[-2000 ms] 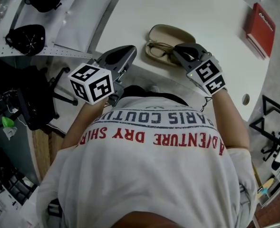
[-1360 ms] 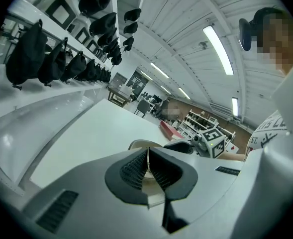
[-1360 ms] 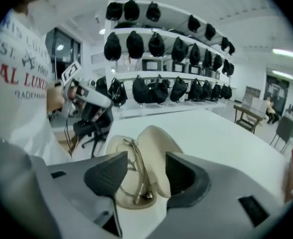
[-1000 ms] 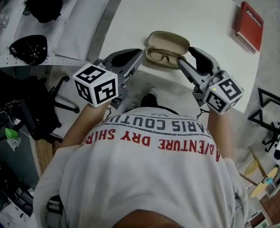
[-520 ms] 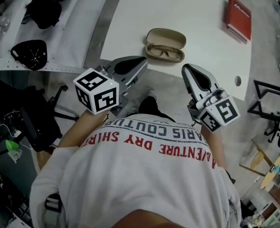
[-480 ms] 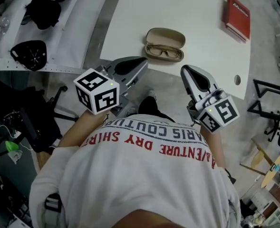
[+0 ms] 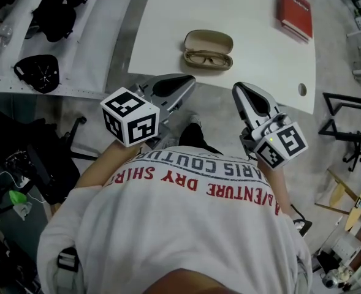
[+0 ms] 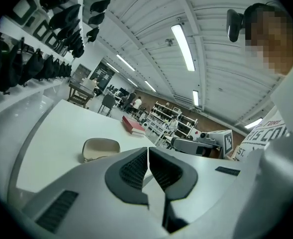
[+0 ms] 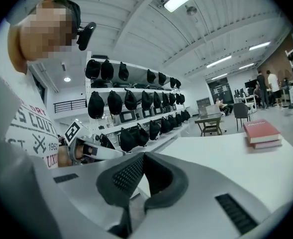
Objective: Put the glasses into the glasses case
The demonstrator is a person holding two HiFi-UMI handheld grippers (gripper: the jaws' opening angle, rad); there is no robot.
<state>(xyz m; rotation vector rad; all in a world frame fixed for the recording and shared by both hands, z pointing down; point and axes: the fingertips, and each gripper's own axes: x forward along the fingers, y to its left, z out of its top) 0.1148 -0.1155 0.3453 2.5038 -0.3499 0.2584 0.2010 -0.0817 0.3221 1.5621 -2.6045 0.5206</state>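
Left gripper [image 7: 190, 80]: I hold it just short of the near edge of the white table [image 7: 254, 29], tip towards the table. It hangs over the floor and touches nothing.
Left fingers: the two dark ribbed pads [image 8: 132, 170] are pressed together along a thin seam, with nothing between them.
Right gripper [image 7: 237, 89]: I hold it beside the left one, also off the table's near edge and over the floor. It is well apart from the case.
Right fingers: the pads [image 9: 128, 176] meet face to face, closed and empty.
Marker cubes: the left cube [image 7: 131, 116] and the right cube [image 7: 282, 144] sit at the rear of each gripper, close to my chest.
Glasses case [image 7: 208, 41]: a tan hard shell lying open on the table near its front edge, ahead of the gap between my two grippers. The lid is folded back on the far side.
Glasses [image 7: 207, 58]: a thin dark frame resting in the near half of the open case, lenses side by side across its length. Neither gripper is touching them.
Red book [image 7: 295, 6]: it lies flat on the far right part of the table, well apart from the case.
Round hole [image 7: 301, 90]: set in the tabletop near the right front corner.
Black caps [image 9: 131, 101]: they hang in rows on white shelving to my left, beyond the table.
My shirt [image 7: 186, 225]: white with red and grey lettering, it fills the lower part of the head view.
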